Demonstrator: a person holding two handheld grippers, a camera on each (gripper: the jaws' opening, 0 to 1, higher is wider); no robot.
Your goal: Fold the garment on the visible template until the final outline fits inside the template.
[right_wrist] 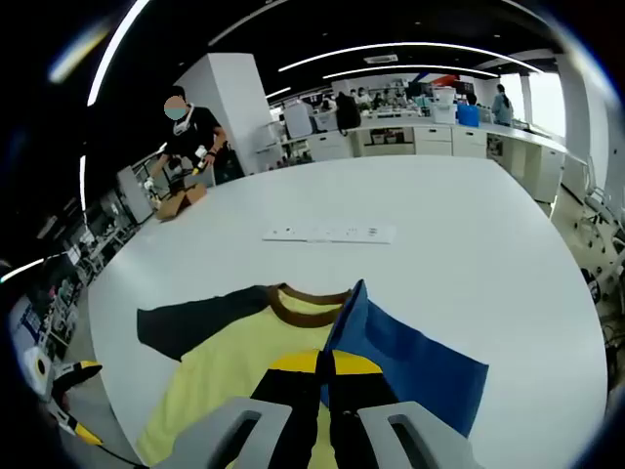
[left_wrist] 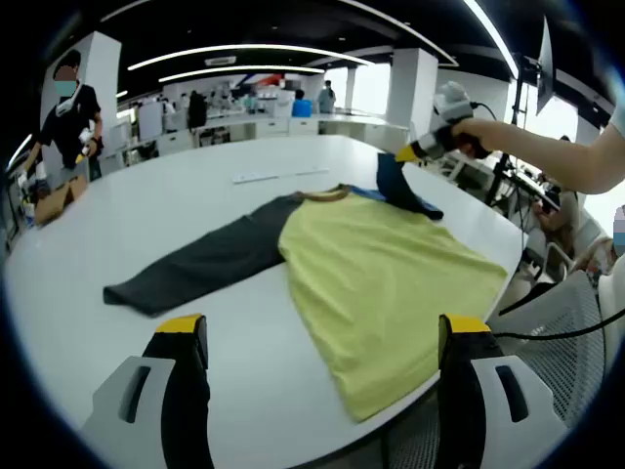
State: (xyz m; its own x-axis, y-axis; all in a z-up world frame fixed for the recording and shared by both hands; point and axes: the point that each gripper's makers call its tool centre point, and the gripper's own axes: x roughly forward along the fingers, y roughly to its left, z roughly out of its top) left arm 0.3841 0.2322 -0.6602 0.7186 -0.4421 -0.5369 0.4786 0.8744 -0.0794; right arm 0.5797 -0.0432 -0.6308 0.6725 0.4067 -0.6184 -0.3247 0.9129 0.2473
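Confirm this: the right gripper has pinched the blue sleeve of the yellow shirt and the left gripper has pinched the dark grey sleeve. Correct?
Not quite. In the left gripper view the left gripper is open, its fingers apart and short of the dark grey sleeve. The right gripper does pinch the blue sleeve of the yellow shirt.

White table (left_wrist: 146,210), yellow shirt (left_wrist: 391,283) (dark sleeves), perhaps a ruler (right_wrist: 330,234)
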